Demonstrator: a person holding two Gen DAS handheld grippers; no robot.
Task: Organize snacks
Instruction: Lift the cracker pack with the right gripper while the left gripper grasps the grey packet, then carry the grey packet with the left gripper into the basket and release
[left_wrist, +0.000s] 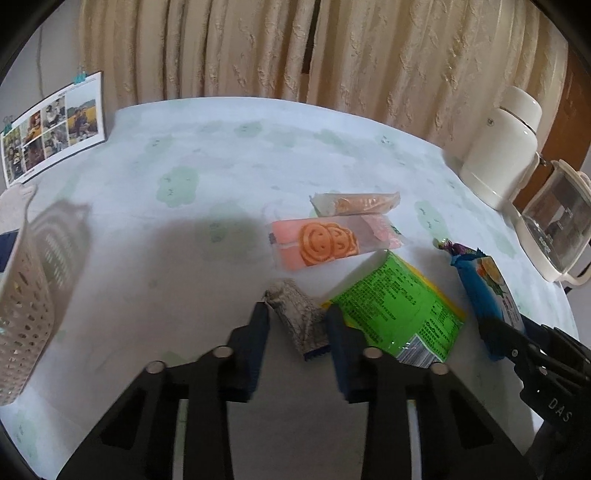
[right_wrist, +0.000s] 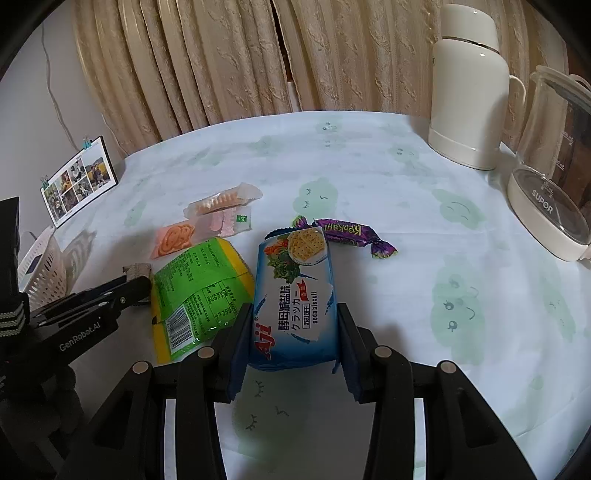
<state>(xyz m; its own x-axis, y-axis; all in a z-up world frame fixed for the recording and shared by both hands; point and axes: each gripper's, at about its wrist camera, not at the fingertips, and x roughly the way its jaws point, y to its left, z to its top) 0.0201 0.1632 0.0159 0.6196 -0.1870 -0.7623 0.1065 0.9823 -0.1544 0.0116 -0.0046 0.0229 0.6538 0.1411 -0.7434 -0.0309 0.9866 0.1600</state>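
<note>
Right wrist: cracker pack (right_wrist: 295, 295) lengthwise in right gripper (right_wrist: 293, 328), pointing away.

Soft dim daylight, slight motion blur, strong fisheye bending and dark corners.

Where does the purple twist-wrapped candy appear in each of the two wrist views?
Left wrist view: purple twist-wrapped candy, right of centre, mostly hidden behind the blue soda biscuit packet.
Right wrist view: candy, centre, just beyond the same packet.
Shared landmark: cream thermos flask, far right on the table.
</note>
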